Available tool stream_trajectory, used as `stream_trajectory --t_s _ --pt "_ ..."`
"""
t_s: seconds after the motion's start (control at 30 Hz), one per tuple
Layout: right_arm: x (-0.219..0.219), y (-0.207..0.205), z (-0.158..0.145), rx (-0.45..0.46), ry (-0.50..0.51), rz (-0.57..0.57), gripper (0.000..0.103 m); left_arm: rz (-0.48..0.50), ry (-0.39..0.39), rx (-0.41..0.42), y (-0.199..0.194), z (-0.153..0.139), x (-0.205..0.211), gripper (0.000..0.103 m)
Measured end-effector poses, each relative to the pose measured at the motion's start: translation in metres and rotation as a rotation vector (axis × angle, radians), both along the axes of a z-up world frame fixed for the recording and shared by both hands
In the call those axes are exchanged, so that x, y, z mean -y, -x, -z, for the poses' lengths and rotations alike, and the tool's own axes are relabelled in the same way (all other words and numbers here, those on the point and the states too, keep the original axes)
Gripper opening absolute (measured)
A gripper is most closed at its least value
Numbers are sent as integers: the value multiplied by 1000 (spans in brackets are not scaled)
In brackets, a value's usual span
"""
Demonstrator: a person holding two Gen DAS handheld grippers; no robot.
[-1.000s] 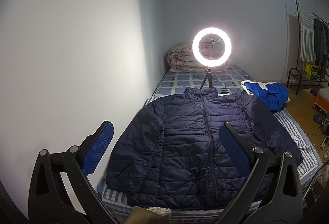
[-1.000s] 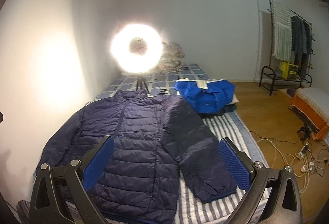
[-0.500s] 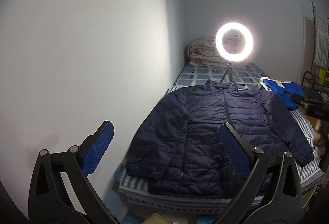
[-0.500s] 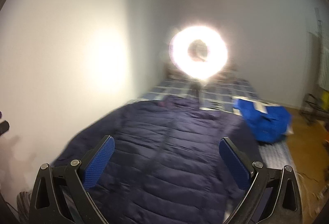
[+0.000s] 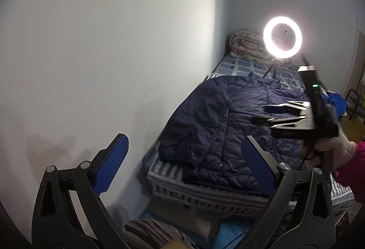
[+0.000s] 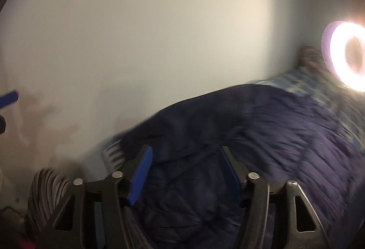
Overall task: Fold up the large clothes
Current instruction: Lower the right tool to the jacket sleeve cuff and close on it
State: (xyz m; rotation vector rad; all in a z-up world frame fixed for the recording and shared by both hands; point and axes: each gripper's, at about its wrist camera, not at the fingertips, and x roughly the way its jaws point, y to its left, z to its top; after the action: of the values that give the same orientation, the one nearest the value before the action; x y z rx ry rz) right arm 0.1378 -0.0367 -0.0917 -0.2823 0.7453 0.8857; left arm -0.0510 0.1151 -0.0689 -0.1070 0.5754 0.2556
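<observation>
A navy quilted puffer jacket (image 5: 230, 125) lies flat, front up and zipped, on a striped bed (image 5: 168, 171). My left gripper (image 5: 184, 166) is open and empty, held off the bed's near left corner. My right gripper (image 6: 186, 171) is open and empty, low over the jacket (image 6: 273, 134) near its left sleeve; that view is blurred by motion. The right gripper also shows in the left wrist view (image 5: 269, 114), above the jacket's chest, held by a gloved hand.
A lit ring light (image 5: 282, 37) on a tripod stands at the head of the bed, in front of a rolled quilt (image 5: 246, 43). A blue garment (image 5: 335, 100) lies at the bed's right side. A white wall (image 5: 114, 55) runs along the left.
Both grippers have swung left towards the wall. The right gripper has come down close over the jacket and its jaws have narrowed. The jacket has not moved.
</observation>
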Motion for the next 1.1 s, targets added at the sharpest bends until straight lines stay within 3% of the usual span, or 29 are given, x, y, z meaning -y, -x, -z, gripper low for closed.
stream_trajectory --t_s 0.2,0.3,0.37,0.63,0.9,0.93,1.0,1.1 --pt "-79 11 46 -93 91 -261 48 -28 16 -35 7 9 -11 96" --pt "-113 11 75 -147 138 -322 41 -38 17 -42 11 11 -15 93" --pt "-128 12 89 -171 160 -348 37 -45 23 -52 13 13 -19 90" --pt "-181 4 153 -204 295 -400 38 -63 52 -71 14 22 -34 89" --pt "-207 15 202 -136 439 -430 38 -46 49 -82 3 25 -32 89" --pt "-209 16 205 -126 439 -429 36 -40 45 -82 1 25 -30 89" --pt "-211 15 206 -125 430 -411 17 -34 40 -81 -2 26 -30 89" --pt "-207 11 206 -168 370 -380 8 -27 35 -78 -6 26 -28 89"
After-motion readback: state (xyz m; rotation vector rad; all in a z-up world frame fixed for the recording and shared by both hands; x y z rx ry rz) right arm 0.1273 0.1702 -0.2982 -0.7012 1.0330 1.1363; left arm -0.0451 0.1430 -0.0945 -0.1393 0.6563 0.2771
